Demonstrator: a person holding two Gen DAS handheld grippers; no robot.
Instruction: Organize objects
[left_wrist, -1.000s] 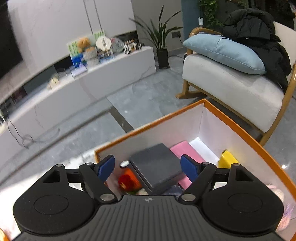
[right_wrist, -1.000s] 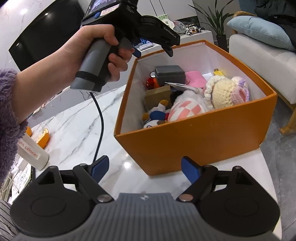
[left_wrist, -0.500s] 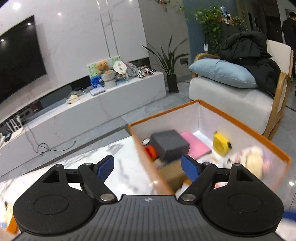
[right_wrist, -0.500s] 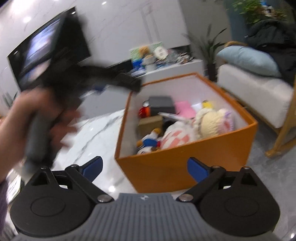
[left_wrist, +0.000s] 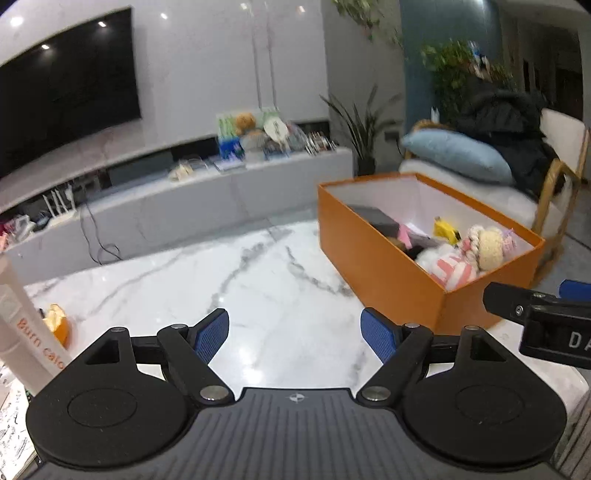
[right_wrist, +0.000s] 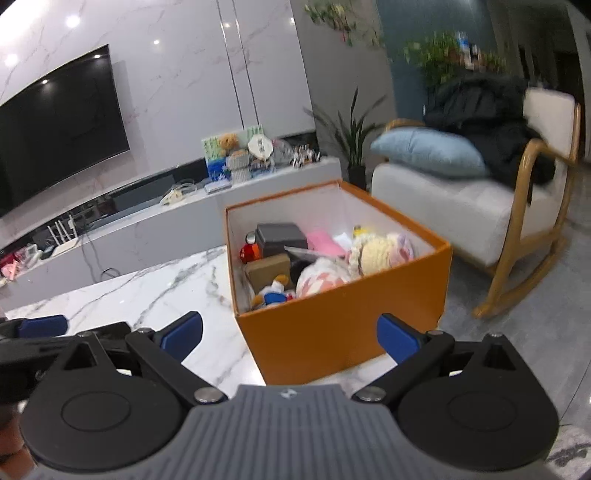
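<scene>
An orange box (left_wrist: 388, 273) with white inner walls stands on the marble table, to the right in the left wrist view. It holds a dark grey case (right_wrist: 280, 236), a pink pad (right_wrist: 325, 240), a yellow tape measure (left_wrist: 445, 229), a crochet doll (right_wrist: 376, 251) and a pink checked plush (left_wrist: 452, 269). My left gripper (left_wrist: 294, 334) is open and empty over bare table, left of the box. My right gripper (right_wrist: 290, 334) faces the box's near corner (right_wrist: 343, 332); its jaws are opening with nothing held between them.
A white tube (left_wrist: 22, 321) and an orange peel (left_wrist: 57, 325) sit at the table's left edge. One finger (left_wrist: 517, 304) of the right gripper pokes in at the right. Behind are a TV bench (left_wrist: 221, 192) and a rocking chair (right_wrist: 461, 206) with a blue cushion.
My left gripper has drawn back from above the box's inside to the table on its left. My right gripper's jaws have widened, and the hand with the left gripper has dropped to that view's left edge.
</scene>
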